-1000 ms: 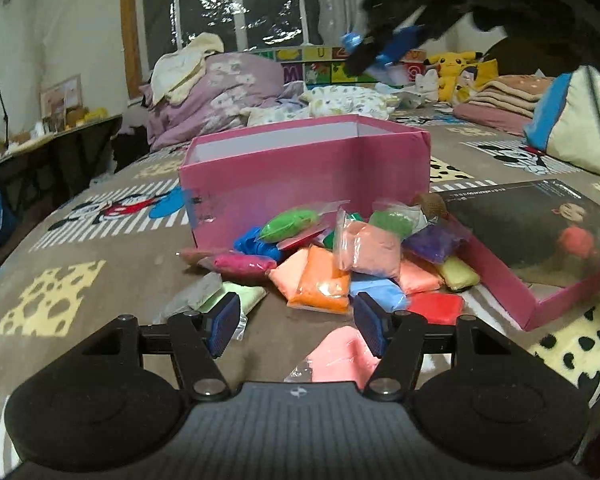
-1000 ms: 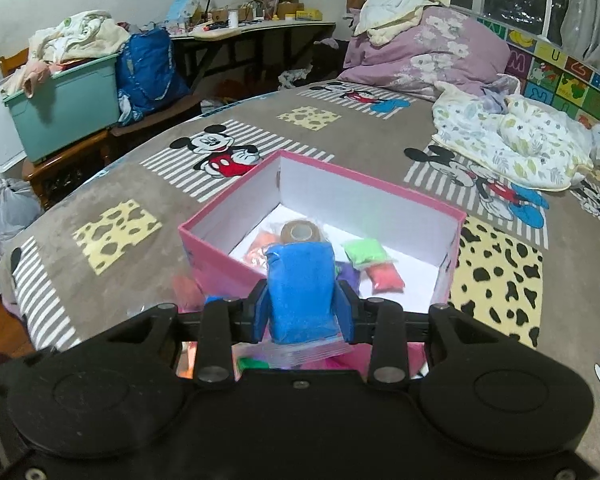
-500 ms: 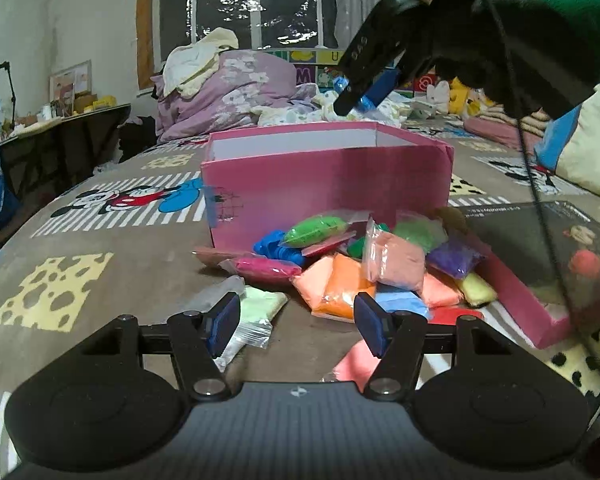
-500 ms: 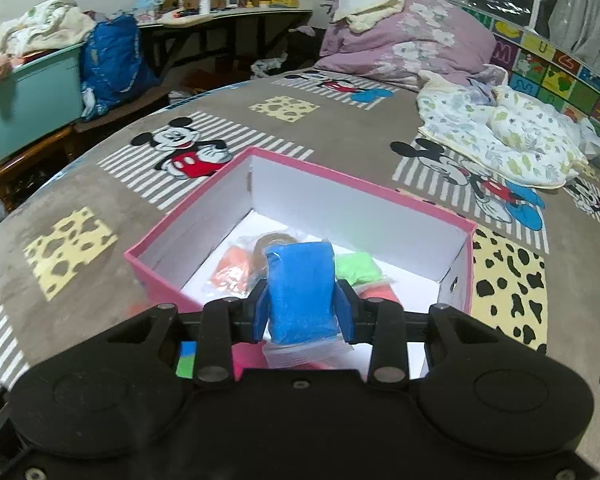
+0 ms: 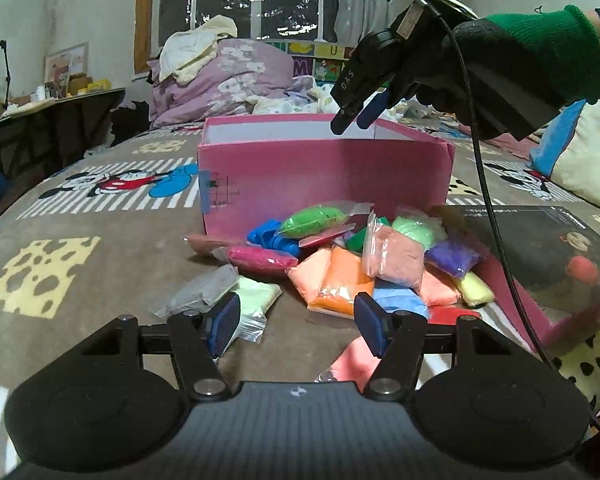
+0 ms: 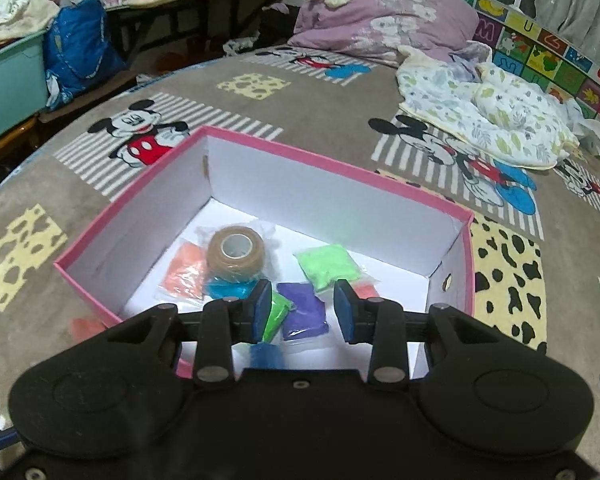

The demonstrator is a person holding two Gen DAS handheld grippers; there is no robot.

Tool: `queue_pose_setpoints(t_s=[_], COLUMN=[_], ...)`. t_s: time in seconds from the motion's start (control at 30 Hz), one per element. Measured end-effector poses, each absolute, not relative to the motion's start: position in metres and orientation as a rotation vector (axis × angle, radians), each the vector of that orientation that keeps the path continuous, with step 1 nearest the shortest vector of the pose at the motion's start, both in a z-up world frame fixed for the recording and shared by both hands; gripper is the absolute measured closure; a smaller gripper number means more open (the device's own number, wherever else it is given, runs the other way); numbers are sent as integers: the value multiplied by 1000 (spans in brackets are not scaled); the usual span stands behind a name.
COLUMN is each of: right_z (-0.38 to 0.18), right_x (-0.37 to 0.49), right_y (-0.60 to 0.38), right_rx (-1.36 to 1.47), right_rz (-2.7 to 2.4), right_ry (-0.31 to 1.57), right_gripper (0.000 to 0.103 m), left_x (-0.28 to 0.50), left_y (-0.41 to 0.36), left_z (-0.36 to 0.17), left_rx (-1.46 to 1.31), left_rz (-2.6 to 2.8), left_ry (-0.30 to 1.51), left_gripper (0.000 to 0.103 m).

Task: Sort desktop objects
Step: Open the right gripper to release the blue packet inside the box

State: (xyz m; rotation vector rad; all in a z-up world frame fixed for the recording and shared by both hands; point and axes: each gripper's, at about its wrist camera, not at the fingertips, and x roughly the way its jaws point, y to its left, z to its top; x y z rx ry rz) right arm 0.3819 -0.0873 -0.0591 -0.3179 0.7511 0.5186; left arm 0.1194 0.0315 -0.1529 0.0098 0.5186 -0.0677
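Note:
A pink box (image 5: 324, 176) stands open on the patterned cloth; it also shows from above in the right wrist view (image 6: 140, 204). Inside lie a tan tape roll (image 6: 235, 253), a green packet (image 6: 327, 265), a purple packet (image 6: 303, 311), an orange packet (image 6: 185, 270) and a blue packet (image 6: 265, 356) blurred just below my fingers. My right gripper (image 6: 302, 312) is open and empty over the box; it shows in the left wrist view (image 5: 354, 118). A pile of coloured clay packets (image 5: 364, 264) lies before the box. My left gripper (image 5: 296, 326) is open and empty, low in front of the pile.
The pink box lid (image 5: 548, 264) lies right of the pile. A grey packet (image 5: 204, 290) and a pale green packet (image 5: 256, 296) sit by my left finger. Bedding (image 6: 384, 16) and a quilt (image 6: 480, 116) lie beyond the box. A desk (image 6: 196, 4) stands at far left.
My right gripper opened and let go of the blue packet, which drops into the box. It also came lower over the box. My left gripper stayed open in about the same place.

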Motion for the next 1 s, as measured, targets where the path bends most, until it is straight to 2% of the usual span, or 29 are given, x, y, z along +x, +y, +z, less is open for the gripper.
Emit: queue_pose_setpoints(t_s=[0.63,0.93,1.0], right_z=[-81,-79,-79], right_x=[400,396,395], right_y=[-76,-82,-83], right_rx=[-327,-330,-328], right_rz=[488,466,464], right_ry=[829,822,821], right_gripper=[68,62,57], left_x=[122,122,123], left_y=[33,31,29], left_z=[-157,-157,-157], left_rx=[-6,-4,1], left_rz=[-91,-95,-95], left_ry=[526,529,530], left_gripper=[41,41,41])
